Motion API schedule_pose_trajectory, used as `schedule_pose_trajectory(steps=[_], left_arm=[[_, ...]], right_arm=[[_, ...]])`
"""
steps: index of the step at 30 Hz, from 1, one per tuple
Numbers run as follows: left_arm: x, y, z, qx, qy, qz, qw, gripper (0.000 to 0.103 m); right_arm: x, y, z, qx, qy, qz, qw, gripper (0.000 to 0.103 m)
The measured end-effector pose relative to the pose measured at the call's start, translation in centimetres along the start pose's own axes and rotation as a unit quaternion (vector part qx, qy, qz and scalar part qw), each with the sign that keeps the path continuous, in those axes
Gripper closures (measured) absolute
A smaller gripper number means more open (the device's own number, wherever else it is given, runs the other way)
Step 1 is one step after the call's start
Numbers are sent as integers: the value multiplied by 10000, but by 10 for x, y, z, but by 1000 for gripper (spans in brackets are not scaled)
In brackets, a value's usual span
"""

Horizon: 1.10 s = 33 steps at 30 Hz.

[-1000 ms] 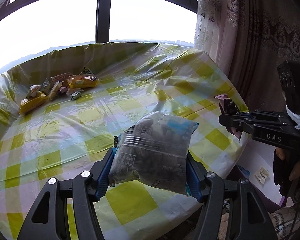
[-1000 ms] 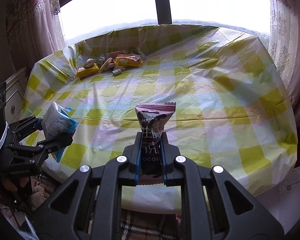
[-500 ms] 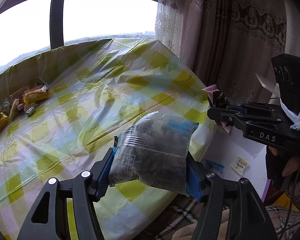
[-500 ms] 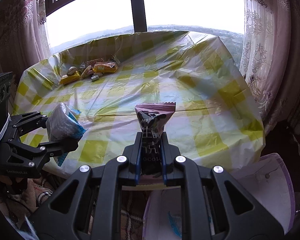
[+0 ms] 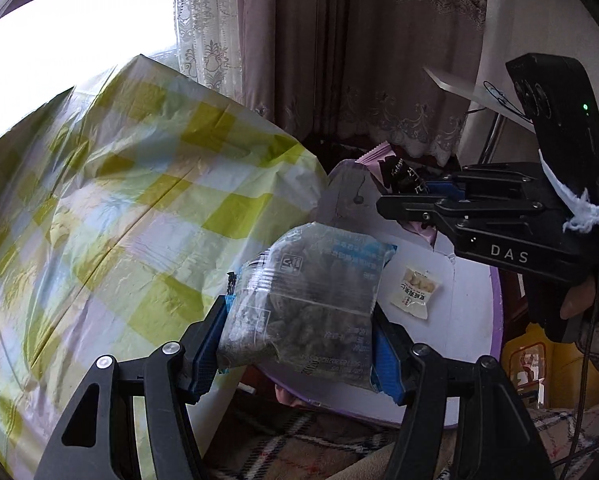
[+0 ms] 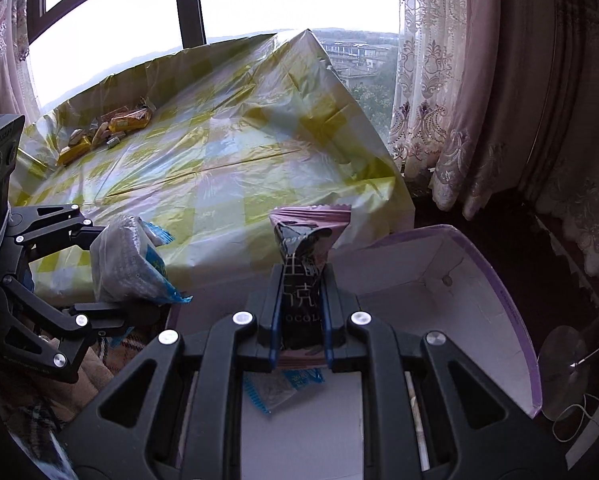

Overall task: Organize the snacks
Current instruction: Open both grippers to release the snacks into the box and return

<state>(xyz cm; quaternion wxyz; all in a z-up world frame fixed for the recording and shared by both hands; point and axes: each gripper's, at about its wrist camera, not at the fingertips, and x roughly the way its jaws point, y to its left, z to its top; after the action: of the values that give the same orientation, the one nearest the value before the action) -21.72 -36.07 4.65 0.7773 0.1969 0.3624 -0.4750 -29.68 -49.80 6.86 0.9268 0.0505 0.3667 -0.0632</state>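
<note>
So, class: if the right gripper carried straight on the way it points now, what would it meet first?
Probably the inner floor of the white box just past the right gripper and its chocolate packet; depth is uncertain.

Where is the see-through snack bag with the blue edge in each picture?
Left wrist view: the clear snack bag sits low in the middle, squeezed by the left gripper.
Right wrist view: the same bag is at the left edge, held by that gripper coming in from the side.
Shared landmark: the white box with a purple rim beside the yellow checked tablecloth.
</note>
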Motion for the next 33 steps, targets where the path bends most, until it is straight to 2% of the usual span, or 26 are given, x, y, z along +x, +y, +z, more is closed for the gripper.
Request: schedule_pose_trajectory(steps=[6,8,10,11,12,15,17,20,23,26,30,33], left_arm=[[21,-24,8,166,203,-563,9981,37],[28,-27,8,83,356,-976,9946,27],[32,-27,8,-36,438,-1110,9928,22],[30,-25,7,-71,378,-1031,9939,22],[26,-20,7,-122,292,-909,9954,22],[4,17,3,-620,-150,-495,9967,22],[-13,56,-6,-1186,-403,-89,9921,21],[-41,119,-31,-2022,-662,787,9739,20],[-66,178,-67,-2691,-768,1665,9455,19],[-90,233,-101,-3161,-856,2423,9133,19],[-112,297,-137,-3544,-624,3108,8797,18],[-122,341,-164,-3815,-427,3446,8567,18]], right_arm=[[0,-26,-10,206,221,-291,9991,82],[1,-33,-12,320,273,-400,9983,81],[3,-41,-11,502,335,-609,9963,71],[4,-46,-10,622,381,-735,9946,54],[3,-49,-9,749,361,-832,9931,43],[-3,-48,-3,831,179,-783,9933,43],[-3,-38,4,719,89,-713,9948,43],[8,-14,14,567,84,-351,9977,42],[28,34,26,134,188,165,9996,42],[52,94,45,-379,239,804,9958,41],[98,180,79,-1107,278,1511,9819,26],[149,239,99,-1440,619,1739,9722,26]])
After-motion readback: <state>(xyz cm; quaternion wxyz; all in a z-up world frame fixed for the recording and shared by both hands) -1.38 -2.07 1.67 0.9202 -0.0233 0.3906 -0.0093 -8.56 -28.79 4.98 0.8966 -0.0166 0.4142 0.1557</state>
